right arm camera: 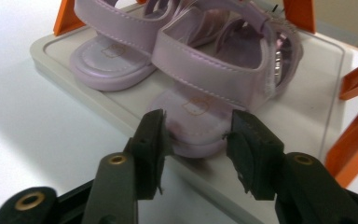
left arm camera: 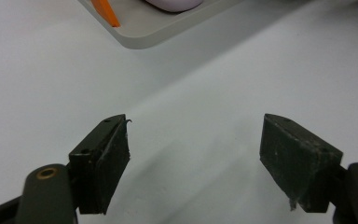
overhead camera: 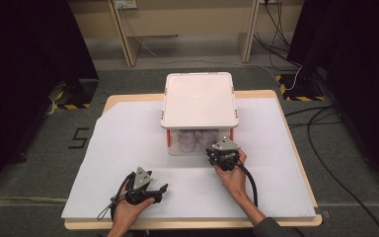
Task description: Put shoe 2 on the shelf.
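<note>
At the worktop's front edge, left of centre: the left gripper (overhead camera: 162, 192), held in a hand and lying low over the white sheet (overhead camera: 128, 143). Jaws spread wide, nothing but bare sheet between them in the left gripper view. Probably parked there to stay clear while the other hand works.

Farther in, right of centre: the right gripper (overhead camera: 217, 147), pushed up to the open front of a small shoe rack standing at the worktop's back edge. In the right gripper view, jaws partly spread, one on each side of the heel of the nearer lilac sandal (right arm camera: 200, 107). Heel between the pads (right arm camera: 151, 135), no clear squeeze to be made out. Likely lined up on the heel because that end faces the opening and is narrow enough to pinch.

Sandal standing at the front edge of the rack's grey base tray (right arm camera: 307, 116), its strap arched above the insole. Second sandal (right arm camera: 107, 60) just beside it, deeper in and towards the tray's left side in that view. A small stamped mark on each insole, too faint to read.

Orange posts (right arm camera: 354, 135) at the tray's corners, carrying the white lid (overhead camera: 200, 98) over the pair, hence the level approach from the front.

Beyond the worktop's left edge, on the floor: a dark "5" (overhead camera: 79, 138).
</note>
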The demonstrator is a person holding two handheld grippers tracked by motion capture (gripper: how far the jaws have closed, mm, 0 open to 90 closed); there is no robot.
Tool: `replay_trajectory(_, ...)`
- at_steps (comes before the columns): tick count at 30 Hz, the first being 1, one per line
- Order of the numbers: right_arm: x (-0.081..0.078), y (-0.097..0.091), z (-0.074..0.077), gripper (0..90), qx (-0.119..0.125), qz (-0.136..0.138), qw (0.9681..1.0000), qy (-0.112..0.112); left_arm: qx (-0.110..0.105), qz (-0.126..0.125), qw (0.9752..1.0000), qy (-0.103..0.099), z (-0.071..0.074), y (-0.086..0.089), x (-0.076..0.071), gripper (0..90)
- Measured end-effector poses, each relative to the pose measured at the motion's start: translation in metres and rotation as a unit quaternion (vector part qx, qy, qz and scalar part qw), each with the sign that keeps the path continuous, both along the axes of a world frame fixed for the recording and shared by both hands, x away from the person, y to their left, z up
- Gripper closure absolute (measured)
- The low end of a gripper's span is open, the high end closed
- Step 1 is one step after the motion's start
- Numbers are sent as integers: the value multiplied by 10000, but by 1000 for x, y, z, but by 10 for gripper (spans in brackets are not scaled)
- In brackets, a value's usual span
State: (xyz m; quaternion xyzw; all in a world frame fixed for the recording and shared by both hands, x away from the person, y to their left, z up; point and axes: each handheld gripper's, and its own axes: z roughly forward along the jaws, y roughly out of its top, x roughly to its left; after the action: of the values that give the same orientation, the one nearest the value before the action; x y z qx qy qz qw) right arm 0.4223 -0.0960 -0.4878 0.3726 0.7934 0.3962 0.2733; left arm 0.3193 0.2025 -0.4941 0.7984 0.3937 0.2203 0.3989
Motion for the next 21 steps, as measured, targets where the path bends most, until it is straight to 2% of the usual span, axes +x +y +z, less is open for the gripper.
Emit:
replay_trajectory(4, -2, -5, 3, 488, 133, 61, 9999, 82, 3, -5, 10000, -3, 0, 0, 0, 236)
replay_trajectory(7, -9, -10, 8, 449, 251, 170, 9994, 176, 11, -8, 10000, -8, 0, 0, 0, 236)
replay_trajectory(11, -16, -14, 12, 432, 418, 294, 9983, 290, 10, -11, 10000, -6, 1, 0, 0, 235)
replay_trajectory(16, -27, -22, 16, 390, 491, 441, 9969, 438, -5, -20, 10000, -12, 1, 0, -1, 235)
replay_trajectory(17, -33, -25, 17, 375, 523, 462, 9962, 513, 3, -26, 10000, -4, 1, 1, -1, 235)
replay_trajectory(21, -41, -31, 18, 351, 560, 496, 9955, 586, -14, -19, 10000, -17, 1, 1, -1, 235)
